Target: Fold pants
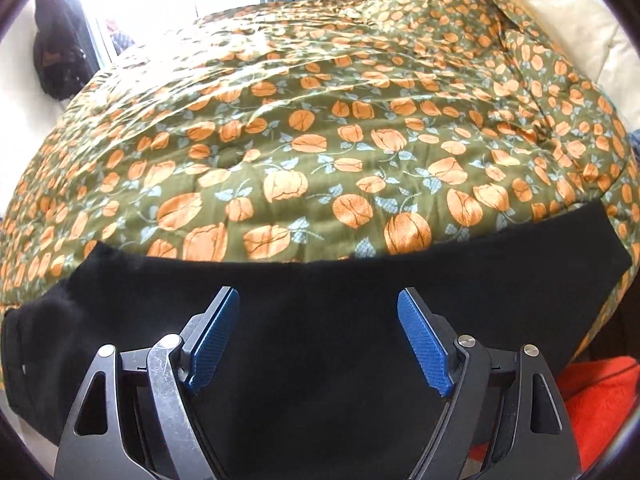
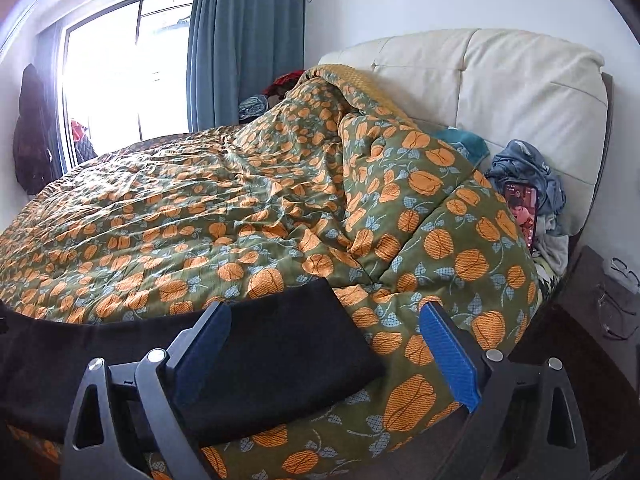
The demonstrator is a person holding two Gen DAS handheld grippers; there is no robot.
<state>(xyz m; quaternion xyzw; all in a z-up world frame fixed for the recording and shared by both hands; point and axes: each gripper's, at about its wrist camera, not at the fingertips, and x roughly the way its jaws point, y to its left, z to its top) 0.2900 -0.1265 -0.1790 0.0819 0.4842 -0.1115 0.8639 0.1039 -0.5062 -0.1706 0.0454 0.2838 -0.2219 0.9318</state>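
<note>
**Both claws released above black pants on the bed**

My left claw (image 1: 318, 304) stands released, its 2 blue ribbed pads (image 1: 424, 344) spread wide with nothing pressed between them. It points steeply down over the black soft-fabric pants (image 1: 320, 360), which lie as a long, flat band along the near edge of the bed. No pad touches the cloth as far as I can tell.

My right claw (image 2: 326, 320) is likewise released, its 2 blue pads (image 2: 448, 356) wide apart. One end of the black pants (image 2: 288, 344) lies below and between them, with a straight, squared-off edge; the right pad hangs over the quilt rather than over the pants. The fabric lies slack, gripped by neither pad.

The pants rest on a green quilted bedspread printed with orange pumpkin-like fruits and pale blue leaves (image 1: 320, 140), which covers the bed and is bunched into a ridge (image 2: 380, 184) towards the cream padded headboard (image 2: 500, 80).

A lit phone screen (image 2: 522, 208) leans among crumpled blue-grey clothing (image 2: 528, 168) at the head of the bed. A blue-grey curtain (image 2: 244, 40) hangs beside a bright window (image 2: 120, 72). An orange-red cloth (image 1: 600, 400) lies beside the bed's near edge in the left wrist view.
</note>
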